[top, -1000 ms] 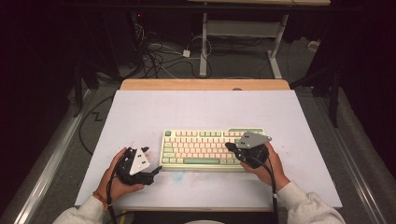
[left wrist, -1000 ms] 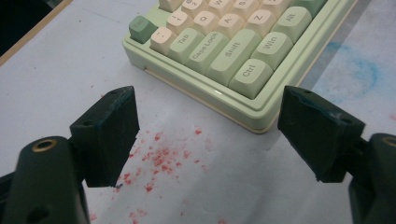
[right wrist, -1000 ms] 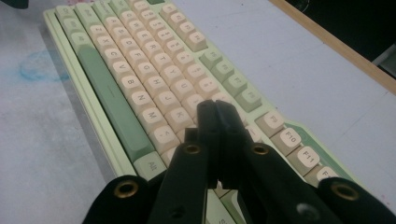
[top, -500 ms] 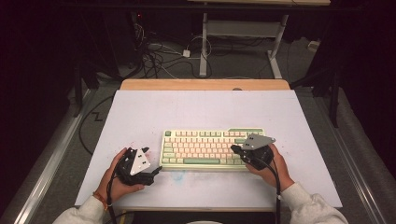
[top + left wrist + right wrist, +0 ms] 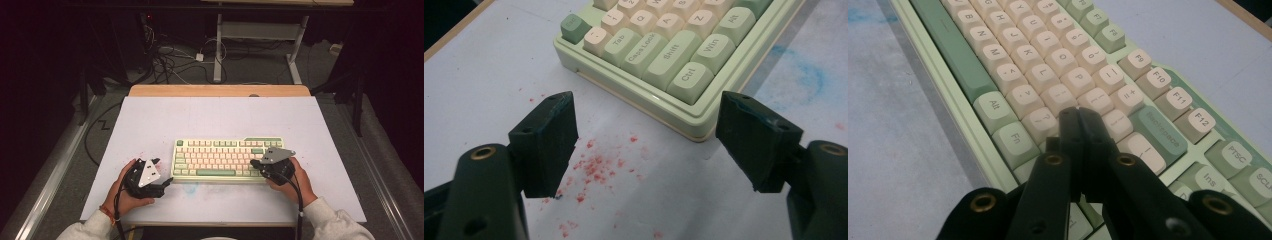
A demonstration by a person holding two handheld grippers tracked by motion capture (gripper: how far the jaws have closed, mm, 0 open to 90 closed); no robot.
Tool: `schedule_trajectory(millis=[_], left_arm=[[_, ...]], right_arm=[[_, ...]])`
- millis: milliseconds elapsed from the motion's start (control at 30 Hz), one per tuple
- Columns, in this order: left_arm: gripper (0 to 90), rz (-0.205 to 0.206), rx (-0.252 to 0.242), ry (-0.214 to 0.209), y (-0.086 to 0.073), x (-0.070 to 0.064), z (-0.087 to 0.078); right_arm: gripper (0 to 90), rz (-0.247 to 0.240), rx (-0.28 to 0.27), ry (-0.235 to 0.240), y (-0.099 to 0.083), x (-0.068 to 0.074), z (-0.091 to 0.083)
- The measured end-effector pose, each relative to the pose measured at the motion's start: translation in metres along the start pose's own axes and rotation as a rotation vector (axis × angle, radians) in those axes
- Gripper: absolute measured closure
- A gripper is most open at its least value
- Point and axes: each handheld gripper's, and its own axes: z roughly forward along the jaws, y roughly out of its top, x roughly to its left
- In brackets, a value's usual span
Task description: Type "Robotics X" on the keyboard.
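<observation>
The mechanical keyboard (image 5: 227, 160) lies at the centre of the high view, toward its lower edge, on the white table mat (image 5: 215, 120); your right gripper (image 5: 1078, 114), jaws pressed together, hovers low over the keys near the Enter column; judging by this, you are pressing a key, so come straight down on one cap only; your left gripper (image 5: 644, 145) rests spread and empty beside the Ctrl corner; no containers here.
</observation>
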Motion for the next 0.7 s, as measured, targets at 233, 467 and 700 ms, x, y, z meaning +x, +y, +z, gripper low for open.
schedule_trajectory(millis=[233, 467, 700], left_arm=[[24.1, -0.012, -0.006, 0.000, 0.000, 0.002, -0.002], [26.8, -0.021, -0.019, -0.008, 0.000, 0.003, -0.007], [62.7, -0.074, -0.040, -0.085, 0.002, 0.010, -0.014]], right_arm=[[90.0, -0.004, 0.016, -0.001, -0.003, 0.000, 0.003], [90.0, -0.001, 0.020, -0.002, -0.004, 0.001, 0.003], [90.0, 0.006, 0.021, -0.002, -0.007, 0.002, 0.004]])
